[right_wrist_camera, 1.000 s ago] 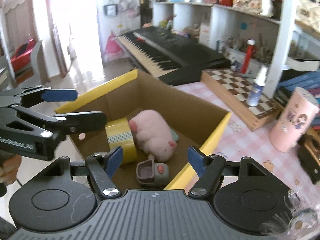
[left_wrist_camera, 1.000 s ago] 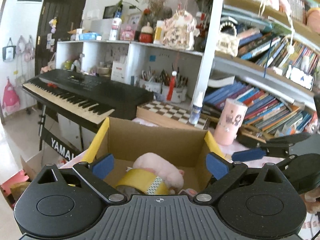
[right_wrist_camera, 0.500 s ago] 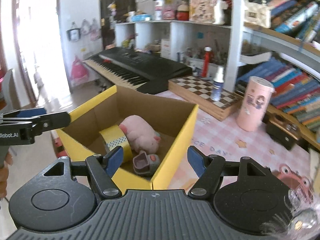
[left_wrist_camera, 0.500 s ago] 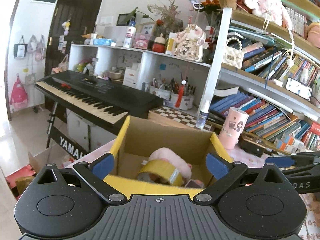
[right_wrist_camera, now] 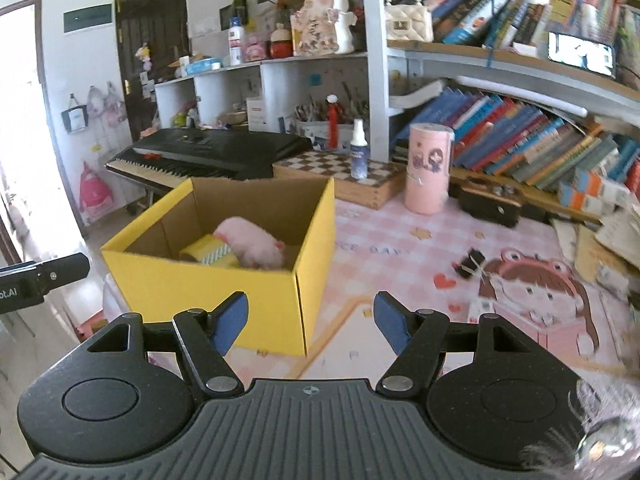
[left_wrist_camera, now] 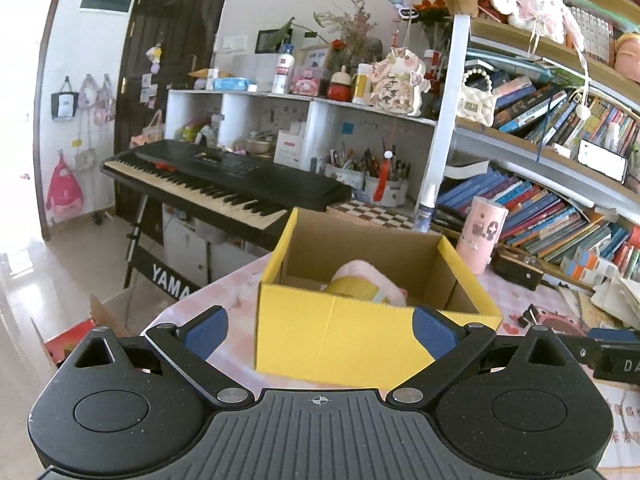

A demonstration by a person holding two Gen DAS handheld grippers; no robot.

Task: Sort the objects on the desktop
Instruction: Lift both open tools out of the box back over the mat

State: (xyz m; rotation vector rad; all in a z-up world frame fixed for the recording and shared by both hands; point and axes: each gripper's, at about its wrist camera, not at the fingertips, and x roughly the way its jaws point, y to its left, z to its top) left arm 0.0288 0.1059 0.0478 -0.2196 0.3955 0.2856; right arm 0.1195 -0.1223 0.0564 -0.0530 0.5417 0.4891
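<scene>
A yellow cardboard box [left_wrist_camera: 332, 336] [right_wrist_camera: 224, 292] stands open on the pink desk mat. Inside lie a pink plush pig [right_wrist_camera: 250, 242] [left_wrist_camera: 360, 276] and a yellow tape roll [right_wrist_camera: 208, 254] [left_wrist_camera: 354, 288]. My left gripper [left_wrist_camera: 318, 330] is open and empty, just in front of the box's near wall. My right gripper [right_wrist_camera: 310, 320] is open and empty, in front of the box's right corner. A small black binder clip [right_wrist_camera: 468, 266] [left_wrist_camera: 528, 314] lies on the mat to the right of the box.
A pink cylinder [right_wrist_camera: 428, 170], a spray bottle [right_wrist_camera: 358, 150] and a chessboard [right_wrist_camera: 340, 170] stand behind the box. A black keyboard [left_wrist_camera: 224, 182] sits at left beyond the desk edge. Bookshelves [right_wrist_camera: 540, 140] fill the right side. Papers [right_wrist_camera: 616, 236] pile at the far right.
Both grippers have pulled back and away from the box, from over its opening to in front of its outer walls. Both stayed open and empty.
</scene>
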